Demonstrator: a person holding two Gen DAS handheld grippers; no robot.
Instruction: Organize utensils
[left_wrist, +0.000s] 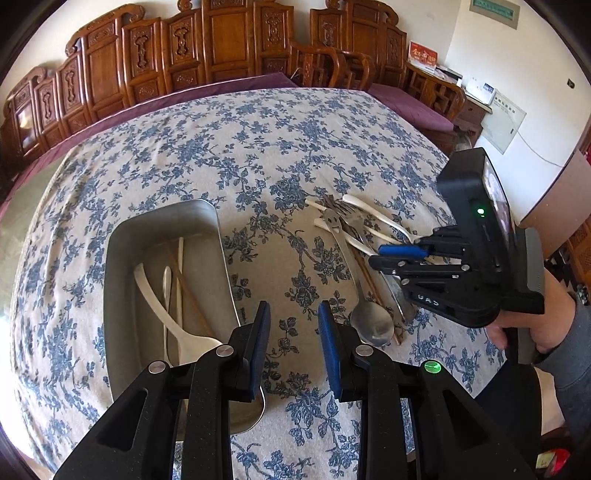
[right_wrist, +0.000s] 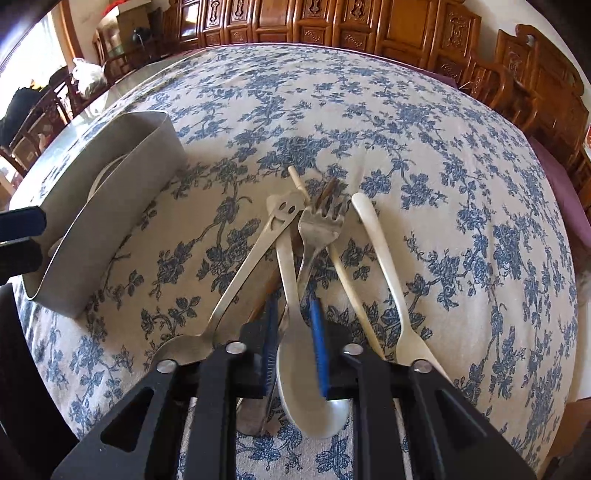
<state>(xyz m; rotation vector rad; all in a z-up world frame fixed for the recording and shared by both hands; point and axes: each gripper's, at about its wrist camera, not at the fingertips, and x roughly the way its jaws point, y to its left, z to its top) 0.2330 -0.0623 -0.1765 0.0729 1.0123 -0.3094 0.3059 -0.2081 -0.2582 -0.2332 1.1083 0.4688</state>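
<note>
A pile of utensils lies on the floral tablecloth: a steel spoon with a smiley-face handle (right_wrist: 251, 266) (left_wrist: 347, 266), a steel fork (right_wrist: 321, 225), two cream spoons (right_wrist: 384, 258) and brown chopsticks underneath. My right gripper (right_wrist: 295, 347) (left_wrist: 391, 256) points down into this pile, shut on the neck of a white spoon (right_wrist: 306, 402) between its blue pads. To the left, a metal tray (left_wrist: 122, 295) (right_wrist: 122, 206) holds a white spoon (left_wrist: 159, 295), another spoon and chopsticks (left_wrist: 181, 280). My left gripper (left_wrist: 293, 343) hovers open beside the tray's right wall, nothing between its fingers.
A person's hand and grey sleeve (left_wrist: 517, 332) hold the right gripper. Carved wooden screens (left_wrist: 221, 48) and chairs (left_wrist: 332, 66) line the far side of the table. A purple undercloth (left_wrist: 406, 99) shows at the table's edges. Bare tablecloth stretches beyond the pile.
</note>
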